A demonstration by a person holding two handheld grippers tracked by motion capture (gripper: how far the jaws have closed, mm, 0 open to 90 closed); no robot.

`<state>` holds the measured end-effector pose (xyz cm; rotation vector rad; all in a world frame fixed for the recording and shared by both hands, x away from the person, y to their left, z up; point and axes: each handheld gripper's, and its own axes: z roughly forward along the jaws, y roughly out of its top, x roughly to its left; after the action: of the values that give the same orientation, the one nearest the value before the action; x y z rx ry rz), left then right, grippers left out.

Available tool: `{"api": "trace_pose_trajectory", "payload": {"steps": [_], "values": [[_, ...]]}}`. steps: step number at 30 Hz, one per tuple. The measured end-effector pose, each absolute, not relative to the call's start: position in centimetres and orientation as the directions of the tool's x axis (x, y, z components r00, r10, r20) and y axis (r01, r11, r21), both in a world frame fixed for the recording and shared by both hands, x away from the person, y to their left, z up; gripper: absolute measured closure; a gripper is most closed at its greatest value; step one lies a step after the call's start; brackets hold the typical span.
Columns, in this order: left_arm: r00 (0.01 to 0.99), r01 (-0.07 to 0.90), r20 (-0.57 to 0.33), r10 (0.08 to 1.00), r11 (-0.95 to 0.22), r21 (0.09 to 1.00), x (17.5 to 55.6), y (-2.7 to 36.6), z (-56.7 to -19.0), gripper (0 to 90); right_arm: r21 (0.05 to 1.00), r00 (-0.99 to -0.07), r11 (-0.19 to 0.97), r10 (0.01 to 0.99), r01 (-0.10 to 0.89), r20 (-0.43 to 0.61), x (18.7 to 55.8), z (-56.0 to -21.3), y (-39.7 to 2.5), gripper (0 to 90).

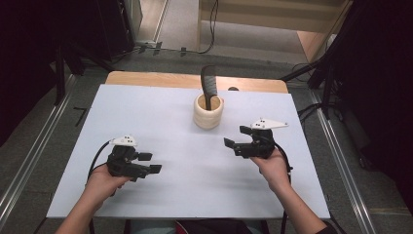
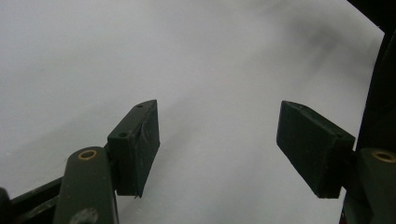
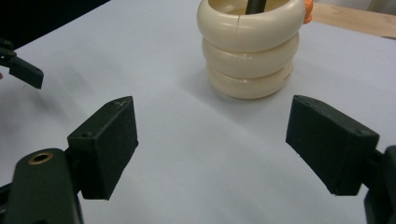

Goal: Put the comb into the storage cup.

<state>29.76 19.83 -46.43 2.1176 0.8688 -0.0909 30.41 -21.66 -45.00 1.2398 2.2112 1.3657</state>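
Your left gripper (image 1: 148, 163) is nearest to you, low over the white table (image 1: 160, 112), on its left part. Its jaws stand wide apart and hold nothing; in the left gripper view only bare white surface lies between them. Your right gripper (image 1: 234, 137) is a little farther, on the right part of the table, well apart from the left one. Its jaws are also wide and hold nothing. Beyond them stands the cream ribbed holder (image 3: 250, 49), upright, near the far middle of the table, not touched by any jaw. A dark comb (image 1: 208, 84) stands inside the holder and rises above its rim.
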Motion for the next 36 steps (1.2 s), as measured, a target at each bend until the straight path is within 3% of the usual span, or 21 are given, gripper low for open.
{"api": "trace_pose_trajectory", "payload": {"steps": [36], "values": [[0.761,0.603,-0.334,0.556,-0.416,0.681,28.5,20.9,-46.4,30.4,0.788,-0.603,0.222,0.766,0.574,0.223,25.2,-47.4,-24.9,15.0]]}}
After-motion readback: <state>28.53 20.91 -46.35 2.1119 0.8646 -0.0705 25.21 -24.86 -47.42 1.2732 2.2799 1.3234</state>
